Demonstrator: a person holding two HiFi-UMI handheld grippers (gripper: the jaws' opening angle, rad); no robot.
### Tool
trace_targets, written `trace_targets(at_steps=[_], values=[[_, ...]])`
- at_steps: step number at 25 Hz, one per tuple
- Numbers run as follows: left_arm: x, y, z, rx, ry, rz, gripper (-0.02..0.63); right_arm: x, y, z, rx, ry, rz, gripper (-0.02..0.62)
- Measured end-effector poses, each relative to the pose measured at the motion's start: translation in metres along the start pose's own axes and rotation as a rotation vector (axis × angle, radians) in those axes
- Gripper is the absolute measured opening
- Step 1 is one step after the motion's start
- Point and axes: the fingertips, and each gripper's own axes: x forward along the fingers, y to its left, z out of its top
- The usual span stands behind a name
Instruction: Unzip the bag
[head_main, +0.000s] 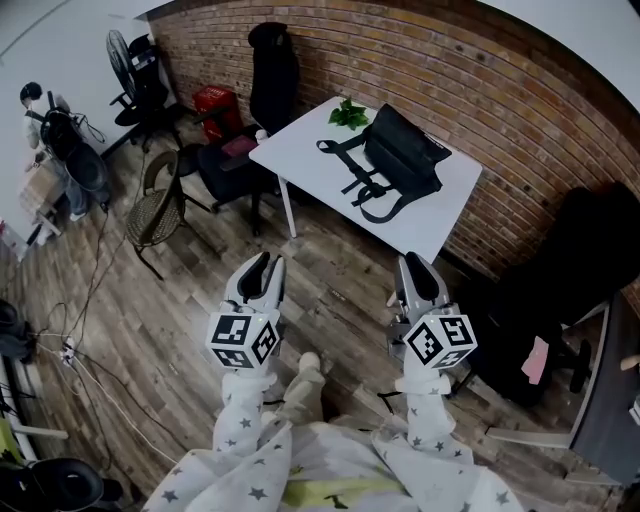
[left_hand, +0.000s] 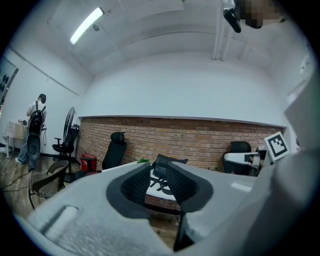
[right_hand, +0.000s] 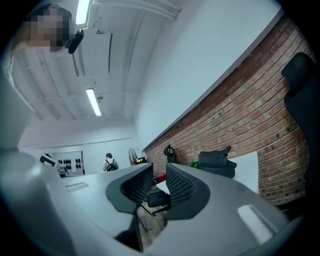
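A black bag (head_main: 402, 152) with loose straps lies on a white table (head_main: 300, 150) against the brick wall, far ahead of me. My left gripper (head_main: 262, 268) and right gripper (head_main: 421, 270) are held side by side over the wooden floor, well short of the table. Both stand open with nothing between their jaws. In the left gripper view the bag (left_hand: 165, 162) shows in the distance, straight past the left gripper (left_hand: 157, 171). In the right gripper view the bag (right_hand: 214, 161) sits to the right of the right gripper (right_hand: 159, 169).
A green plant (head_main: 348, 113) lies on the table beside the bag. Black office chairs (head_main: 272, 70), a red box (head_main: 214, 104), a wicker chair (head_main: 155, 205) and a fan (head_main: 120, 50) stand at the left. A person (head_main: 40, 130) is far left. Cables (head_main: 90, 330) cross the floor.
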Motion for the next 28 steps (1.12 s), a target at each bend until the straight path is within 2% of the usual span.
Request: trace_targets(at_steps=[13,20,28], values=[[0.105,0.074,0.008,-0.040,0.037,-0.091,0.161,0.108,-0.024,-0.016,0.043,0.017,-0.087,0.112],[0.147,0.083,0.007,-0.031,0.050,-0.161,0.170,0.135,-0.041,-0.019,0.055,-0.007,-0.148,0.128],[0.188,0.085,-0.005,-0.050,0.086,-0.204,0.175,0.152,-0.068,-0.024,0.068,-0.008,-0.201,0.146]])
